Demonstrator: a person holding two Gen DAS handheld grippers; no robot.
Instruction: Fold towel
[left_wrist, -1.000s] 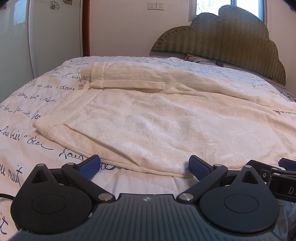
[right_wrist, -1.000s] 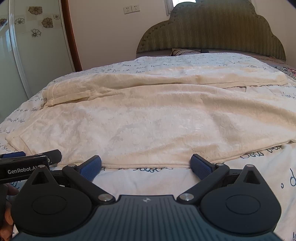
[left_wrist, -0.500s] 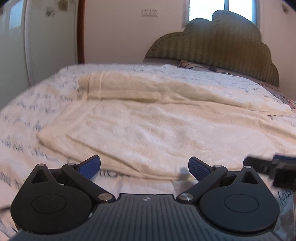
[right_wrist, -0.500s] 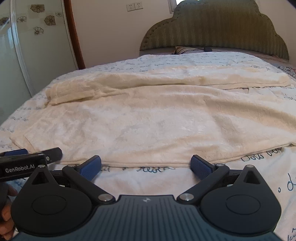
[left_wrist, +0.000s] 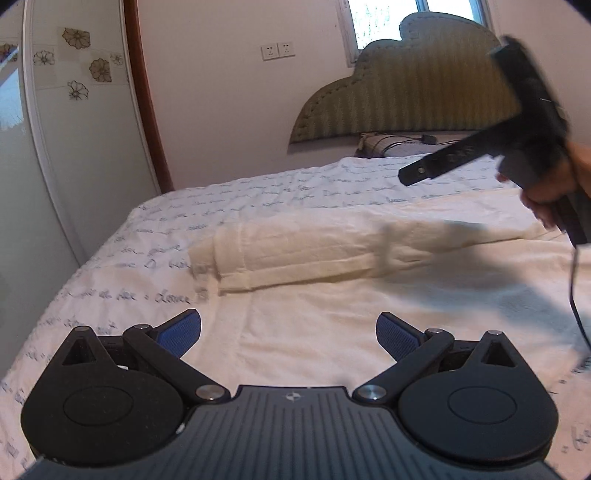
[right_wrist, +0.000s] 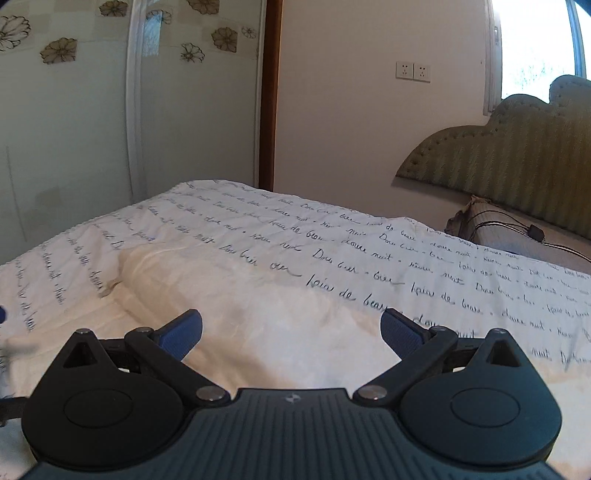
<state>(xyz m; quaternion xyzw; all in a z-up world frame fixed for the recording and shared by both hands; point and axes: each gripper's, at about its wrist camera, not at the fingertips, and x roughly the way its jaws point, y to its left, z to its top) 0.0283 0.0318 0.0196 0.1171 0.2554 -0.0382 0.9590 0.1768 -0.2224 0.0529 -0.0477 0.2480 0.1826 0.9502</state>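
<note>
A cream towel (left_wrist: 332, 310) lies spread on the bed, its far edge doubled over into a thick fold (left_wrist: 295, 254). My left gripper (left_wrist: 289, 332) hovers open above the flat part of the towel, nothing between its blue pads. In the left wrist view the right gripper's black body (left_wrist: 517, 122) is raised high at the right, held by a hand (left_wrist: 554, 184); its fingertips are blurred there. In the right wrist view my right gripper (right_wrist: 291, 334) is open over the towel's folded far edge (right_wrist: 229, 295), holding nothing.
The bedspread (right_wrist: 332, 236) is white with dark script lettering. A green padded headboard (left_wrist: 406, 99) and a pillow with cables (right_wrist: 517, 236) sit at the far end. A wardrobe with flower stickers (left_wrist: 74, 110) stands left, beside a brown door frame (left_wrist: 144, 92).
Both grippers have left the towel's near edge and moved forward over the towel toward its far fold. The right gripper has risen and turned left. Both stay open.
</note>
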